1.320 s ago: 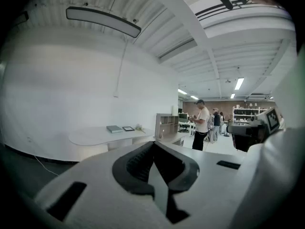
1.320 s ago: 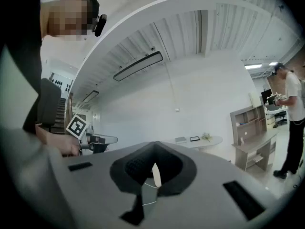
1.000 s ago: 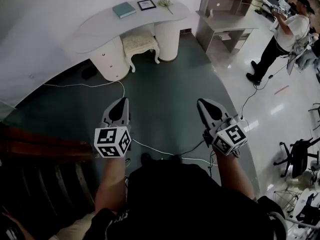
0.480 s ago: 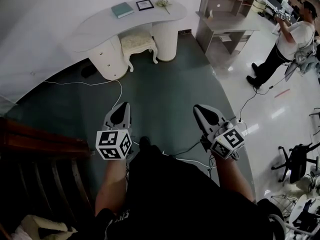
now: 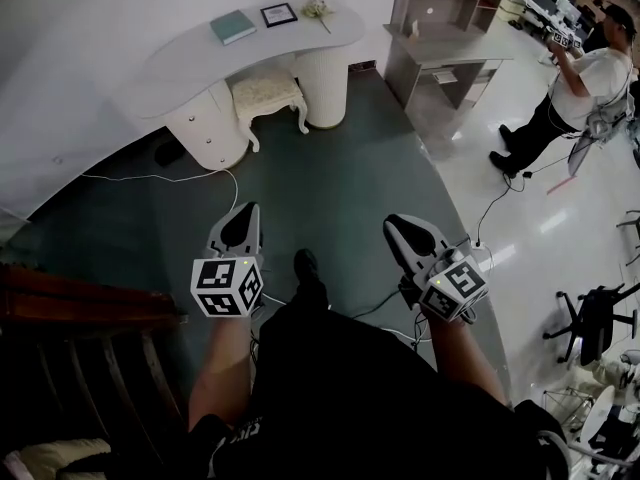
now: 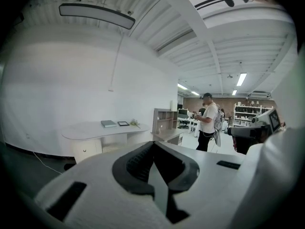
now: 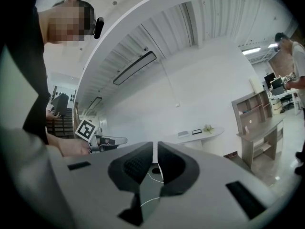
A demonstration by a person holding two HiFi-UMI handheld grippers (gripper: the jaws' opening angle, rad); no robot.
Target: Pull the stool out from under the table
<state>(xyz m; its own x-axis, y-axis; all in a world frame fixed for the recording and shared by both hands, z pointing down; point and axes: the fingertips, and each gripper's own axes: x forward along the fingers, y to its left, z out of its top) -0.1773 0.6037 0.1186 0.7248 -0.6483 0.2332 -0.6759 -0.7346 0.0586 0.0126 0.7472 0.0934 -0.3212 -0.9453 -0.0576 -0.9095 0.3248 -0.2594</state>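
Note:
A cream cushioned stool (image 5: pixel 266 90) with white curved legs stands tucked under the white curved table (image 5: pixel 190 56) at the far wall. Both grippers hang in the air over the dark green floor, well short of the stool and pointing toward it. My left gripper (image 5: pixel 244 211) is shut with nothing in it; its pads meet in the left gripper view (image 6: pixel 153 143). My right gripper (image 5: pixel 393 224) has its jaws opening: a narrow gap shows in the right gripper view (image 7: pixel 155 145), and nothing is between them.
A book (image 5: pixel 232 26), a picture frame (image 5: pixel 278 14) and flowers (image 5: pixel 318 9) lie on the table. A grey shelf desk (image 5: pixel 440 48) stands to its right. A person (image 5: pixel 572 83) stands at far right. A white cable (image 5: pixel 190 176) crosses the floor. Dark wooden railing (image 5: pixel 80 303) is at left.
The view has moved forward toward the table, and a dark shoe now shows between the grippers. Both grippers keep their spacing.

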